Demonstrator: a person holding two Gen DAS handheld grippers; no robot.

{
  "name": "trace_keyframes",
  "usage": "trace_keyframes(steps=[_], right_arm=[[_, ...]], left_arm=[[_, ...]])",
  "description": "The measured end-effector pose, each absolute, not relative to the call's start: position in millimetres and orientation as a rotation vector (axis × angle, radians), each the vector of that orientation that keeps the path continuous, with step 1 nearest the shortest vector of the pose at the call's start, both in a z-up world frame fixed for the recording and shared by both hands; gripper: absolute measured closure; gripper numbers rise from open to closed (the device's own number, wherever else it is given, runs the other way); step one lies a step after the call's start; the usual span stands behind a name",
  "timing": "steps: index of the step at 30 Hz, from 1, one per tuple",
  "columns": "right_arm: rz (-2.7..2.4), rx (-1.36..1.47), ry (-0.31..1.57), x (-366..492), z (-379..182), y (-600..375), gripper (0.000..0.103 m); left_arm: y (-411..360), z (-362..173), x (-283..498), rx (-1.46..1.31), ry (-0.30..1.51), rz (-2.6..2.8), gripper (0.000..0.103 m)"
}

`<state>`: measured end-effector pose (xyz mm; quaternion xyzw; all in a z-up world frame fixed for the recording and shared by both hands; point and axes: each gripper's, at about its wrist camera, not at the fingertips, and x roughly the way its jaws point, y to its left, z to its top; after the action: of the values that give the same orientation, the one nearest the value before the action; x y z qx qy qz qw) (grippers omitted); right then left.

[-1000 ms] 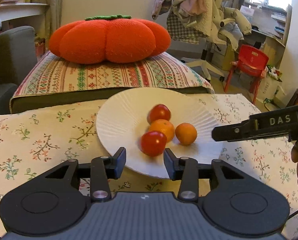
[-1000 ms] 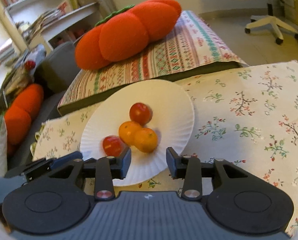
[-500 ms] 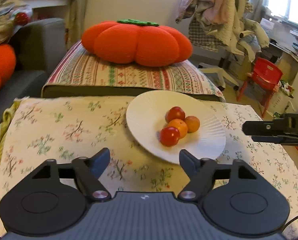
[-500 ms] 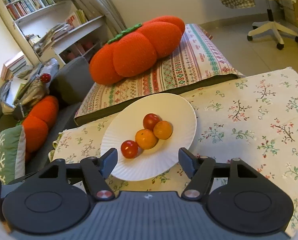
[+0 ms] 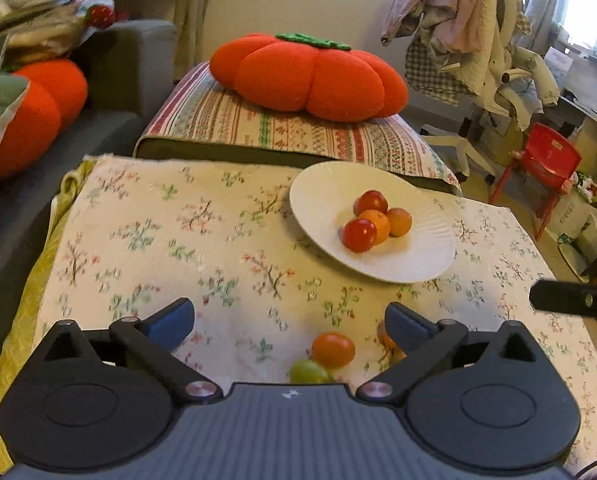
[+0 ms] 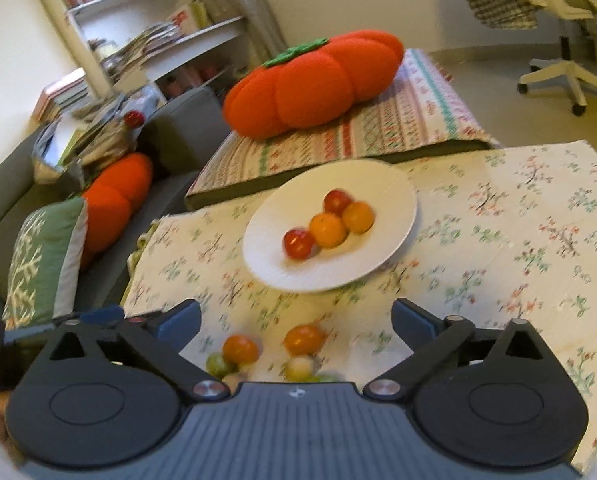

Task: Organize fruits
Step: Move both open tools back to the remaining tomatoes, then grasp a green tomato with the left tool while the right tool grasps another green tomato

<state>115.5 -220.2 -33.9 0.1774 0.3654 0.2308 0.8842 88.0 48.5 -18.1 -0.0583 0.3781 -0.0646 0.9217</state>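
On the white paper plate (image 5: pixel 410 256) sit two red tomatoes and two oranges, bunched together. Your left gripper (image 5: pixel 290 316) and right gripper (image 6: pixel 296 314) have both just been opening and now stand spread wide with nothing between the jaws, pulled back from the plate compared with a second ago. More fruit waits on the floral tablecloth (image 5: pixel 158 240) close below you: an orange (image 5: pixel 333 350) touching a green fruit (image 5: pixel 308 371). Nothing blocks the way to the plate; the pumpkin cushion (image 5: pixel 310 76) lies well behind it.

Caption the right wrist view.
Open right gripper above loose fruits; white plate holds four more.
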Motion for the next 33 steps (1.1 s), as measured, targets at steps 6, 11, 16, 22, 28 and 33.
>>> trace_keyframes(steps=[6,11,16,22,28,33], right_arm=[[0.431,0.32,0.815,109.5,-42.1,-212.2,0.0],[0.373,0.265,0.813,111.0,-47.1,-203.4,0.001],[0.366,0.24,0.837,107.9,-54.5,-198.7,0.005],[0.366,0.23,0.875,107.9,-61.7,-193.7,0.022],[0.362,0.202,0.909,109.5,-71.2,-184.7,0.03],[0.355,0.17,0.933,111.4,-79.4,-177.3,0.038]], left_arm=[[43.4,-29.4,83.6,-0.131,0.836,-0.156,0.015],[30.1,-37.4,85.9,-0.027,0.862,-0.164,0.015],[27.2,-46.7,81.7,0.013,0.877,-0.165,0.015],[27.2,-57.8,85.9,0.016,0.907,-0.158,0.016],[35.8,-72.7,97.6,-0.061,0.949,-0.129,0.03],[36.5,-80.1,101.0,-0.11,0.941,-0.115,0.039]])
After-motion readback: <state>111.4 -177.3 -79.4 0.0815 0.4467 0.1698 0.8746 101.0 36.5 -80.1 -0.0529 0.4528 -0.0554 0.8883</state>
